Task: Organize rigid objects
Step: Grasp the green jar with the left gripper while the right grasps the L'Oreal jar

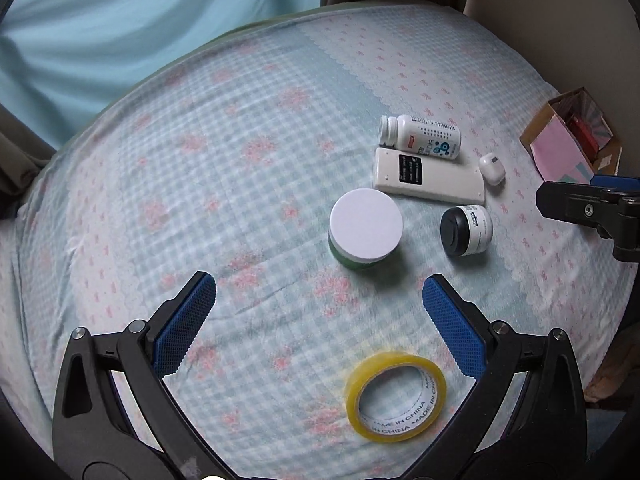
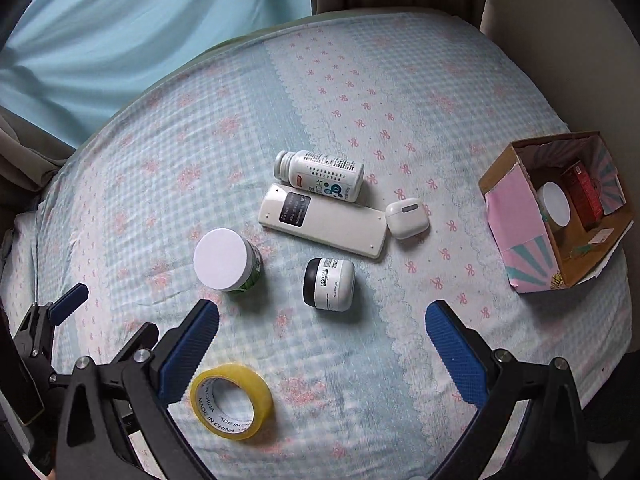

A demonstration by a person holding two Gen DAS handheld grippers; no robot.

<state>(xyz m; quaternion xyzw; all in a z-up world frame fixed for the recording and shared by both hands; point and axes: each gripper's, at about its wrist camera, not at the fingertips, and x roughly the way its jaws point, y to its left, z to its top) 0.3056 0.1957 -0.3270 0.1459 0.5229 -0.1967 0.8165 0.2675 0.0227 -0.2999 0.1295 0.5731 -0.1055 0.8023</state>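
Left wrist view
Left gripper (image 1: 319, 294): jaws spread wide, nothing between the blue pads, hovering over the bedsheet (image 1: 200, 184)
Tape: one yellow roll (image 1: 395, 397) lying flat at 5 o'clock, just inside the right-hand finger
Jars: two; a green jar with white lid (image 1: 366, 231) upright just past the fingertips at 12 o'clock, and a black-lidded white jar (image 1: 466, 230) on its side at 1 o'clock
Bottle: one white pill bottle (image 1: 424, 136) on its side, touching the far edge of the remote
Remote: one white remote (image 1: 430, 178) lying face down between bottle and jars
Earbud case: one, white (image 1: 492, 168), at the remote's right end
Box: one pink cardboard box (image 1: 556, 152) at 2 o'clock, near the bed edge
Right gripper (image 1: 592, 204): only partly seen at 3 o'clock

Right wrist view
Right gripper (image 2: 322, 320): fingers parted wide, holding nothing
Counts: same six loose items; tape (image 2: 232, 400) at 7 o'clock beside the left-hand finger, black-lidded jar (image 2: 330, 290) at 12 o'clock, nearest the gap
Box contents (image 2: 520, 216): open top, one white-lidded jar (image 2: 554, 204) and one red carton (image 2: 582, 196) inside, the rest hidden
Left gripper (image 2: 68, 304): one blue pad visible at 9 o'clock
Surroundings: a curtain (image 2: 120, 40) behind the bed
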